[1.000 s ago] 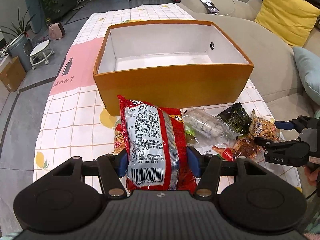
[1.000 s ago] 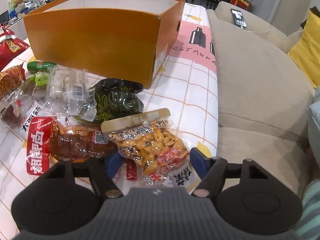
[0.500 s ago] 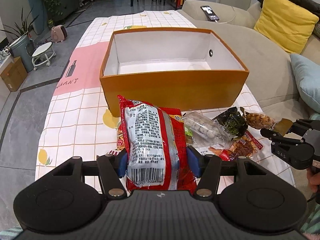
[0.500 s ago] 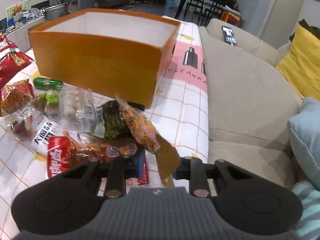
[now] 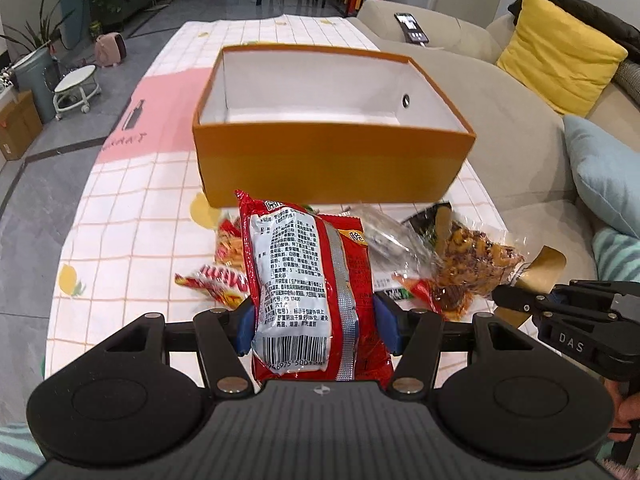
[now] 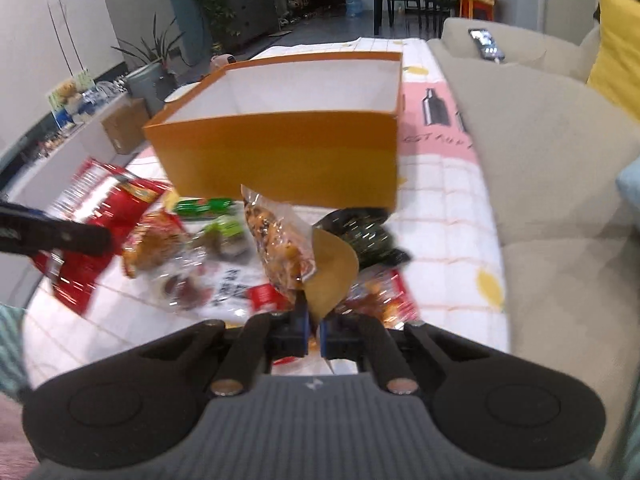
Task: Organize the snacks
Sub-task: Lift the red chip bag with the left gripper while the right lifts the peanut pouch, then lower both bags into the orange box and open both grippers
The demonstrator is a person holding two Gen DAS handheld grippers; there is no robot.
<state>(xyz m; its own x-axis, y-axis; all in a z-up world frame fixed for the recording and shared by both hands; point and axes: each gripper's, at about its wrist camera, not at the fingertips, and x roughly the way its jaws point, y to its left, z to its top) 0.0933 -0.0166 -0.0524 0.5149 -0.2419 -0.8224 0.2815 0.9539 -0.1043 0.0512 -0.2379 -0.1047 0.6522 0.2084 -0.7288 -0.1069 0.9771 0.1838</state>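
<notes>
My left gripper (image 5: 314, 326) is shut on a big red snack bag (image 5: 308, 292) with a white label, held upright above the table. An open orange box (image 5: 328, 160) with a white inside stands just beyond it. My right gripper (image 6: 313, 336) is shut on the gold edge of a clear peanut packet (image 6: 280, 248), lifted off the table; the same packet (image 5: 476, 264) and right gripper (image 5: 516, 300) show at the right of the left wrist view. Several loose snack packets (image 6: 188, 264) lie in front of the box (image 6: 280, 152).
A checked tablecloth (image 5: 132, 216) with a pink panel covers the table. A beige sofa (image 6: 540, 168) runs along the right with a phone (image 5: 412, 32), a yellow cushion (image 5: 560, 60) and a blue cushion (image 5: 604, 176). A dark green packet (image 6: 368, 240) lies near the box's corner.
My right gripper closed on the peanut packet and lifted it off the table, tilting it upright. My left gripper kept its hold on the red bag and drew slightly back from the box.
</notes>
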